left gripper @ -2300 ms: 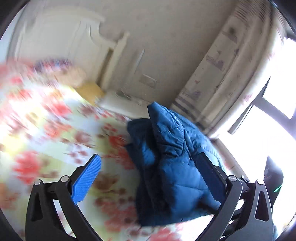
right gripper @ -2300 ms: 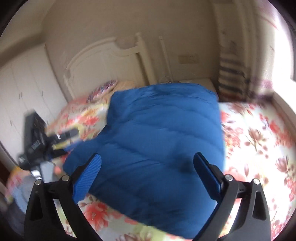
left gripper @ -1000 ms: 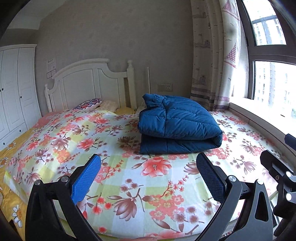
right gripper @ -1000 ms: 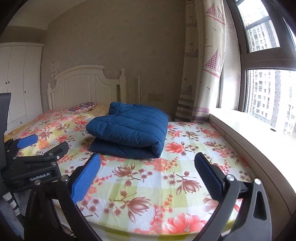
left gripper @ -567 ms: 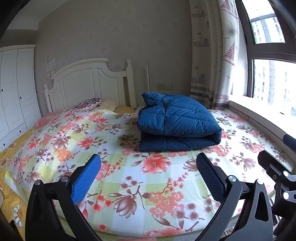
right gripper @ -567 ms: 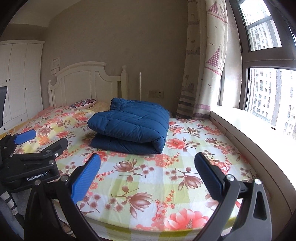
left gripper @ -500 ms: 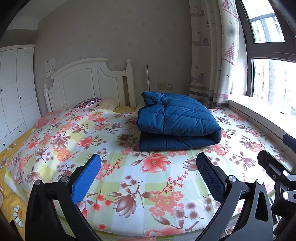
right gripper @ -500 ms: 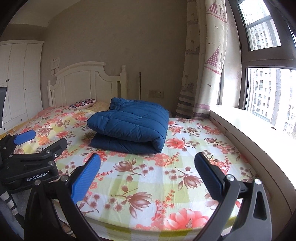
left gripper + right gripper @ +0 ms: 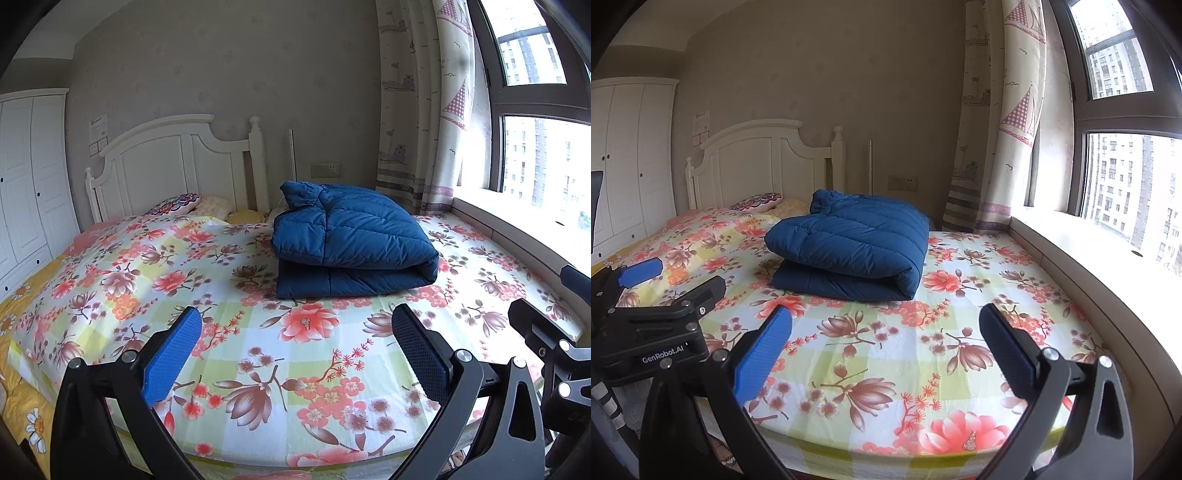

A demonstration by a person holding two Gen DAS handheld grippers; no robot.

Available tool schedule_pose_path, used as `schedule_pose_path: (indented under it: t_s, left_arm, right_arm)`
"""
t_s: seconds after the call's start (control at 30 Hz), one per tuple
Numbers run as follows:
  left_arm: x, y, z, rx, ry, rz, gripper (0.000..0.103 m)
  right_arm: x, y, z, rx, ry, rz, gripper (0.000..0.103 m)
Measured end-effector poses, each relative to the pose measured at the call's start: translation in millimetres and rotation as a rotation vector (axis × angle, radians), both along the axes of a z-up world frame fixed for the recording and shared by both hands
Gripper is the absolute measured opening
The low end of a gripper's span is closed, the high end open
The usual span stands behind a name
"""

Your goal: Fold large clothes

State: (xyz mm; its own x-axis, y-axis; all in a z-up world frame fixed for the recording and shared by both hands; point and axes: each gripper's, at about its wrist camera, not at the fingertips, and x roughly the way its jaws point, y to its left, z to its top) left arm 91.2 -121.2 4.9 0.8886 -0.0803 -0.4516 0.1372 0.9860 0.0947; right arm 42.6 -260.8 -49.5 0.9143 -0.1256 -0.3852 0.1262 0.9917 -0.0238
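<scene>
White wardrobe doors point(image 9: 26, 184) stand at the far left, and beside them a small paper notice point(image 9: 98, 127) hangs on the wall, its print too small to read. Next comes the white headboard point(image 9: 173, 162) with a patterned pillow point(image 9: 173, 204) below it. In the right wrist view the left gripper point(image 9: 670, 284) shows at the left edge, its black body printed "GenRobot.AI", one blue finger tip point(image 9: 641, 271) set well apart from the black one. The flowered bedsheet point(image 9: 258, 350) covers the whole bed. On it, toward the head and the window side, lies the folded blue padded jacket point(image 9: 351, 243), doubled over itself with the collar end at the back, well apart from both tools. The right gripper point(image 9: 884, 332) hangs over the foot of the bed, released, jaws spread wide with nothing between them; the left is likewise spread and empty. Behind the jacket a wall socket point(image 9: 325, 170) sits on the grey wall. Further right hangs a curtain point(image 9: 417, 110) patterned with sailing boats, then the window point(image 9: 539, 147) with tower blocks outside.
</scene>
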Motion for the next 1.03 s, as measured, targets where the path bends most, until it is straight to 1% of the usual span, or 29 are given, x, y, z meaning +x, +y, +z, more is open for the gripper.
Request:
schedule_pose_path:
  t_s: [0.57,0.63,0.7,0.73,0.8,0.87,0.9,0.93,0.97,1.0,1.03]
  left_arm:
    - [-1.4,0.2,3.6,0.007,-0.005,-0.005,0.099]
    - [0.0,1.3,3.4,-0.001,0.005,-0.010,0.099]
    - [2.7,3.1,1.7,-0.034,0.033,-0.025,0.099]
    - [7.5,3.3,1.1,-0.049,0.060,-0.043,0.099]
    - [20.8,4.0,0.5,-0.075,0.110,-0.090,0.099]
    - [42.0,5.0,-0.2,-0.081,0.188,-0.137,0.099]
    - [60.9,6.9,-0.7,-0.062,0.242,-0.169,0.099]
    - [78.5,11.2,-1.4,-0.039,0.271,-0.179,0.099]
    - [105.4,22.2,-2.2,-0.003,0.297,-0.170,0.099]
    - [124.1,33.1,-3.3,0.019,0.312,-0.154,0.099]
    - [151.0,51.3,-4.9,0.043,0.345,-0.128,0.099]
  right_arm:
    - [-0.8,-0.5,-1.3,0.001,0.006,0.000,0.101]
    - [-1.1,-0.4,-1.6,0.000,0.009,0.001,0.101]
    - [-1.4,0.0,-2.2,0.001,0.012,0.003,0.101]
    - [-0.8,-0.4,-2.5,0.000,0.014,0.006,0.101]
    - [1.3,-0.4,-3.8,-0.002,0.023,0.013,0.101]
    - [5.0,-0.6,-4.1,-0.005,0.030,0.019,0.101]
    - [8.7,-0.9,-4.7,-0.010,0.034,0.023,0.101]
    - [13.0,-1.9,-5.1,-0.015,0.042,0.025,0.101]
    - [21.0,-4.2,-6.1,-0.023,0.059,0.031,0.101]
    - [28.9,-8.5,-6.3,-0.034,0.073,0.038,0.101]
    - [38.8,-15.6,-5.1,-0.054,0.090,0.039,0.101]
